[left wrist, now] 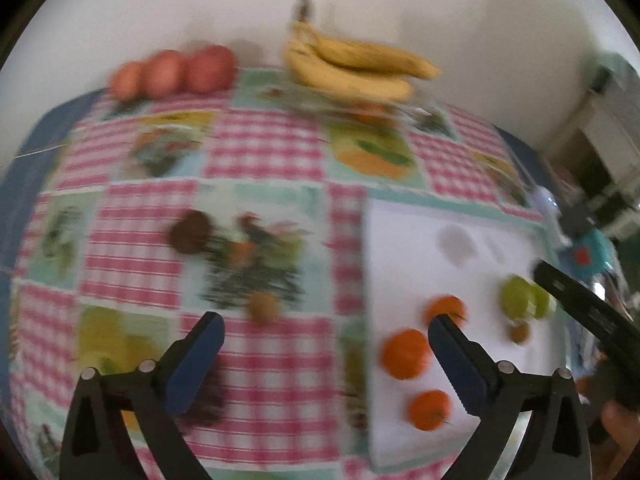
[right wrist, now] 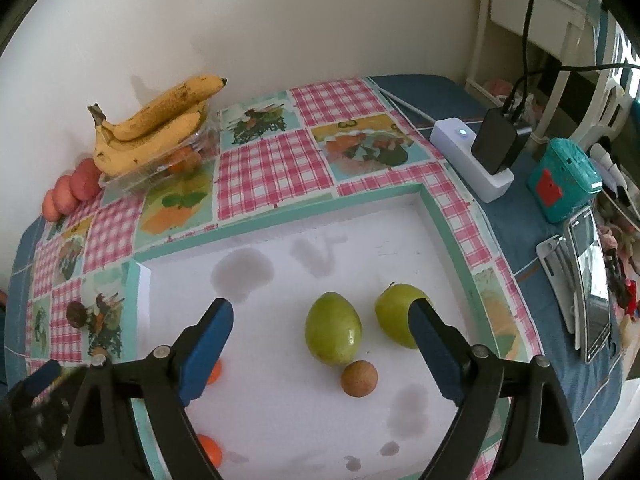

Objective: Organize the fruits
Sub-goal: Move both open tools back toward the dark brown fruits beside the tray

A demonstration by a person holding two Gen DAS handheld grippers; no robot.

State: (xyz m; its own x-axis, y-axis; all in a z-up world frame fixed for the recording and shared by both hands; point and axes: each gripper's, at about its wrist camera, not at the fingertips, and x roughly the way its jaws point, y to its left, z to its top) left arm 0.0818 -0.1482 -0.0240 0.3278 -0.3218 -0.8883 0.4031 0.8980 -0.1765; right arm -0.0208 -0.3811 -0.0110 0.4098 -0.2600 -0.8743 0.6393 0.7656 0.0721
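- The right gripper [right wrist: 320, 332], black-armed with blue pads, hangs closest to its lens, jaws spread wide and holding nothing — it sits above the flat white foam board [right wrist: 360, 240], where it could drop onto either fruit below.
- Two smooth green oval fruits [right wrist: 333, 328] lie side by side on that board towards its right edge, a small round brown fruit [right wrist: 359, 378] just in front of them; like sits with like, so the sorting looks under way.
- Three round orange tangerines [left wrist: 405, 354] sit in a loose column near the board's left edge, their own group.
- The left gripper [left wrist: 326, 350] is likewise spread apart and empty, hovering over the pink-checked patchwork tablecloth [left wrist: 264, 148] beside the board's left edge.
- Not yet gathered, by my reading: a small tan round fruit [left wrist: 263, 307] and a dark brown round one [left wrist: 190, 231] lying loose on the cloth.
- At the table's far edge by the wall, a bunch of yellow bananas [right wrist: 156, 124] rests on a clear plastic tray [right wrist: 132, 184], with reddish round fruits [left wrist: 172, 72] lined up to its left.
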